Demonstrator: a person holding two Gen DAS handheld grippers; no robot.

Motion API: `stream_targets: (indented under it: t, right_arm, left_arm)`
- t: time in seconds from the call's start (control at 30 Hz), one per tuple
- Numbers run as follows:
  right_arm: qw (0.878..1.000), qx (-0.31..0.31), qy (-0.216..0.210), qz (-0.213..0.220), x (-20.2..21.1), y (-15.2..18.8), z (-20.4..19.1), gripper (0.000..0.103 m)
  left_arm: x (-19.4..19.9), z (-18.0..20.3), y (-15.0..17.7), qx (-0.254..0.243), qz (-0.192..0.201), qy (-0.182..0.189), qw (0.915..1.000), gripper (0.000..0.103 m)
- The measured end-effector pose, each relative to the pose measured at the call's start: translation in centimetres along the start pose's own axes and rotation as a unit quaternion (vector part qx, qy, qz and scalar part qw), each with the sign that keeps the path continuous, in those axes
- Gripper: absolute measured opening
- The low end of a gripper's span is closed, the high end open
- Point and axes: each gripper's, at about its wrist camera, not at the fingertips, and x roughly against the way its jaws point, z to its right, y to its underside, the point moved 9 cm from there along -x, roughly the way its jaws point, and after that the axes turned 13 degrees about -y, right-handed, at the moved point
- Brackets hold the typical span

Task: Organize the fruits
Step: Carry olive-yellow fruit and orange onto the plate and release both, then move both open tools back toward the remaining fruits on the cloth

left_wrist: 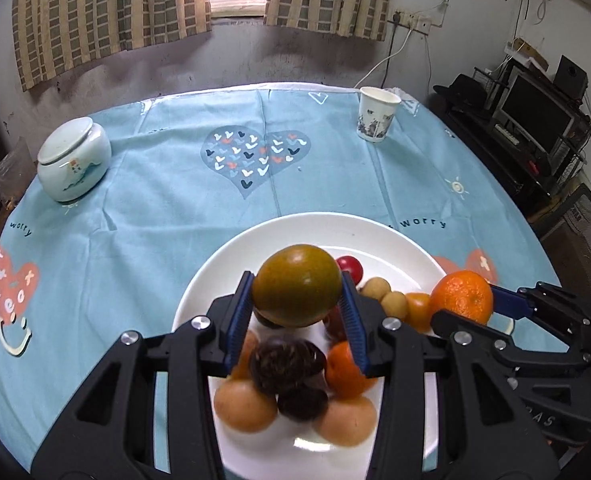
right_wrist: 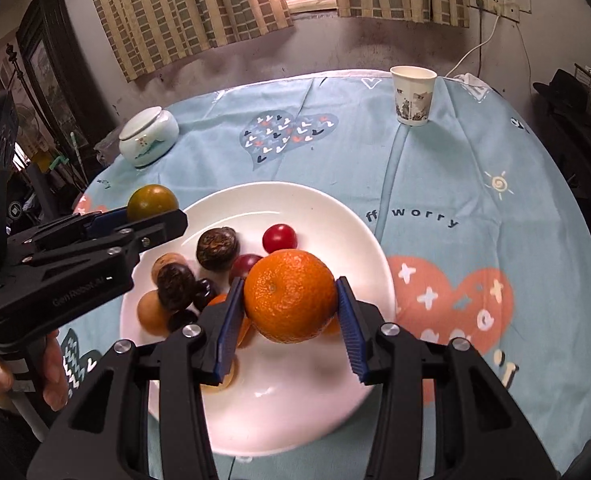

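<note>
Left claw [left_wrist: 297,300]: my blue pads are closed snugly on the green-orange citrus [left_wrist: 297,285], held up over the near half of the white plate [left_wrist: 375,236].
Right claw [right_wrist: 289,308]: mine too, pinched on the bright orange [right_wrist: 290,295], which hangs above the plate's near-right part.
Under the claws: small fruit lies heaped on the plate, with dark wrinkled ones [right_wrist: 217,249], tan round ones [left_wrist: 245,406] and a red cherry tomato [right_wrist: 279,237].
Step in hand: both big citrus are lifted and carried, I judge; neither is set down yet.
Next move: each needs a free spot; I would lower slowly so it does not roll onto the small fruit, then ease the pads apart.
Farther on the bench [left_wrist: 167,200]: a lidded ceramic jar [left_wrist: 74,159] to the left, a paper cup [left_wrist: 377,114] far right, both well apart from the plate.
</note>
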Motion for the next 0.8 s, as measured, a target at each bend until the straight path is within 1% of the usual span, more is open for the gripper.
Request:
stream_targets:
  t: [0.1, 0.23, 0.3, 0.37, 0.4, 0.43, 0.47, 0.53, 0.6, 0.7, 0.8]
  right_arm:
    - [1.000, -0.010, 0.002, -0.005, -1.4, -0.5, 0.8, 0.046]
    - [1.000, -0.015, 0.010, -0.008, -2.7, -1.0, 1.7, 0.046]
    - [1.000, -0.014, 0.013, -0.004, -3.2, -1.4, 2.0, 0.046]
    - [1.000, -0.016, 0.011, 0.002, -3.5, -1.7, 2.2, 0.046]
    - [1.000, -0.015, 0.009, 0.000, -3.7, -1.8, 2.3, 0.049]
    - [1.000, -0.012, 0.009, -0.007, -3.9, -1.8, 2.2, 0.064]
    - [1.000, -0.009, 0.011, -0.006, -3.8, -1.8, 2.2, 0.069]
    - [1.000, 0.010, 0.020, 0.013, -2.7, -2.3, 1.7, 0.069]
    - [0.999, 0.020, 0.029, 0.016, -1.8, -2.4, 1.4, 0.069]
    - [0.999, 0.018, 0.013, 0.024, 0.7, -2.2, 0.4, 0.069]
    - [0.999, 0.023, 0.008, 0.036, 3.8, -1.6, -0.8, 0.070]
  left_arm:
    - [-2.0, 0.4, -0.5, 0.001, -0.016, 0.001, 0.9999, 0.043]
    - [-4.1, 0.7, -0.9, -0.006, -0.033, -0.008, 0.9994, 0.043]
    - [-5.0, 0.8, -0.9, -0.008, -0.043, -0.015, 0.9989, 0.043]
    - [-5.8, 0.8, -1.3, -0.005, -0.048, -0.020, 0.9987, 0.046]
    - [-5.9, 0.8, -1.4, -0.003, -0.049, -0.018, 0.9986, 0.057]
    - [-5.7, 0.9, -1.6, 0.000, -0.049, -0.014, 0.9987, 0.067]
    - [-5.2, 0.8, -1.8, 0.005, -0.043, -0.010, 0.9990, 0.069]
    - [-3.9, 0.4, -2.0, 0.006, -0.031, -0.004, 0.9995, 0.069]
    - [-2.0, -0.2, -2.2, 0.012, -0.019, -0.001, 0.9997, 0.069]
    - [1.8, -1.0, -2.1, 0.029, 0.003, 0.025, 0.9993, 0.075]
    - [5.7, -1.7, -1.4, 0.030, 0.032, 0.023, 0.9988, 0.076]
